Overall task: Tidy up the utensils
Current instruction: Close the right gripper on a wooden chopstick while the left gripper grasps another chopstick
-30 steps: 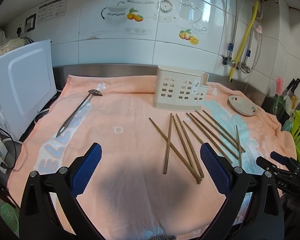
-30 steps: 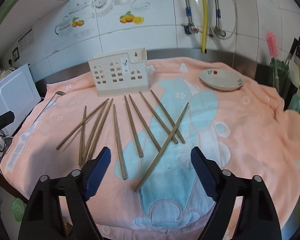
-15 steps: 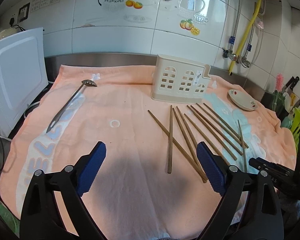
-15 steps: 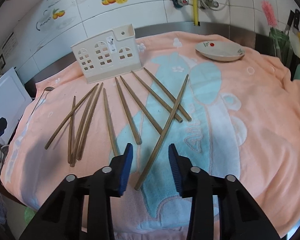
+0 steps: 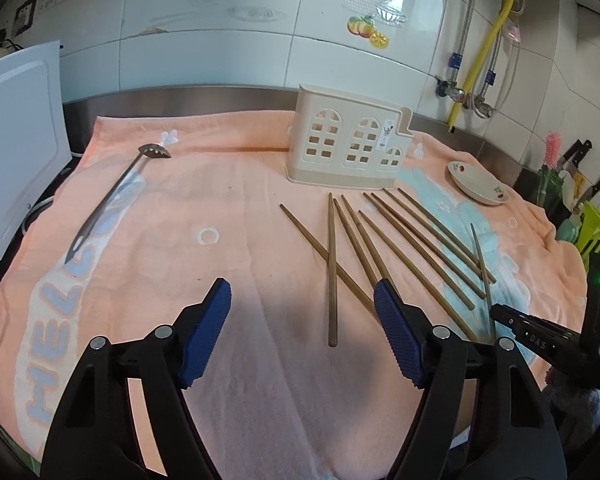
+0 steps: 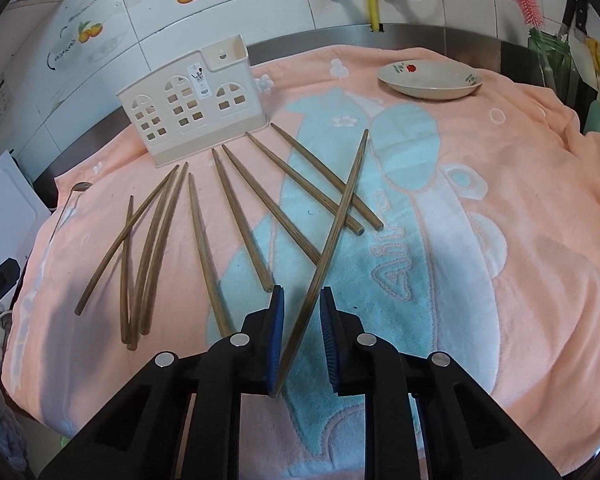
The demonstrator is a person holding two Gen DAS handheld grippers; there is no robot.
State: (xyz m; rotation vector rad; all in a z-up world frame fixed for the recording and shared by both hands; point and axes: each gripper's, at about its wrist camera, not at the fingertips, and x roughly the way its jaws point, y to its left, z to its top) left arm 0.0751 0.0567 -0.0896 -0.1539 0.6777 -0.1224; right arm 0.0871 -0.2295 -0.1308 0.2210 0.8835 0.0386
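- Right tongs [image 6: 300, 312]: jaws narrowing around the near end of one crossing chopstick [image 6: 332, 236]; left pad against it, a gap at the right pad.
- Left tongs [image 5: 302, 320]: wide but closing, nothing between them, above bare peach towel [image 5: 228, 200].
- Other chopsticks [image 6: 148, 256]: fanned loose on the towel.
- Cream utensil holder [image 5: 348, 146]: upright behind them.
- Slotted ladle [image 5: 116, 196]: lying far left.
- Saucer [image 6: 430, 80]: far right.
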